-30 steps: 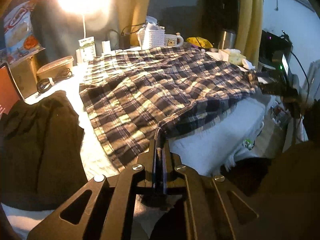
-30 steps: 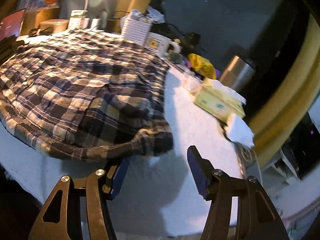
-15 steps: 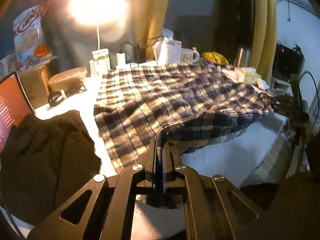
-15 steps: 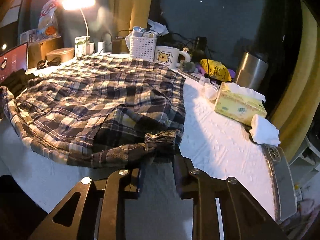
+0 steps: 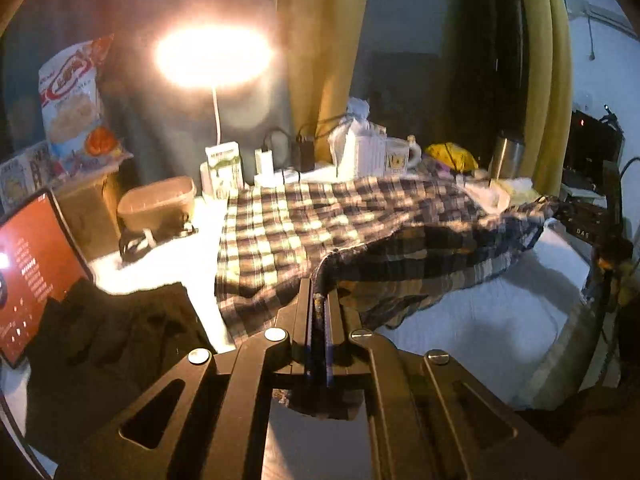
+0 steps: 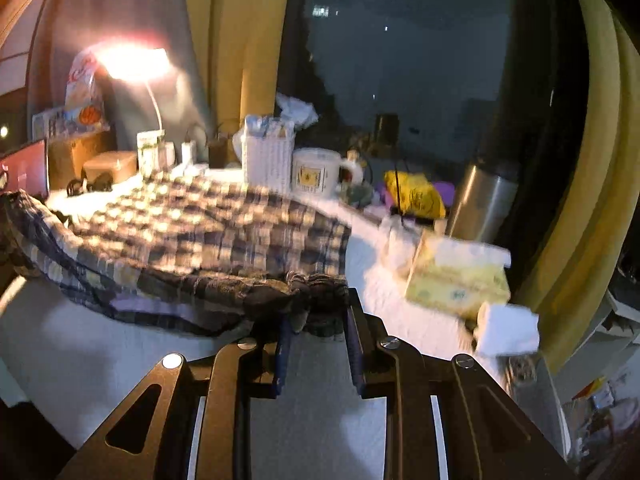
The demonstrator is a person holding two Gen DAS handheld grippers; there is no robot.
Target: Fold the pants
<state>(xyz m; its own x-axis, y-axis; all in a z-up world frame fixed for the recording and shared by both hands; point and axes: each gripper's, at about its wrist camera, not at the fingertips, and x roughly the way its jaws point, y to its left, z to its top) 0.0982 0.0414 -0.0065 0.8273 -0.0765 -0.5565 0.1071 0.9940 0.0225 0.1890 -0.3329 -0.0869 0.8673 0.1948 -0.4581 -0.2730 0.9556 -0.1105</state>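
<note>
The left gripper (image 5: 319,304) pinches the plaid pants (image 5: 320,220) edge tight; the right gripper (image 6: 316,312), jaws just closed, clamps a bunched corner ahead of it.

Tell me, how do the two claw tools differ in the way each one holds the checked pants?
The left gripper is pinched almost flat on a thin edge of the plaid pants; the right gripper stands wider, clamped on a thick bunched wad of the pants' hem. Both hold the near edge raised off the white table.

Plaid pants (image 5: 320,232), apparently pinched, lifted
</note>
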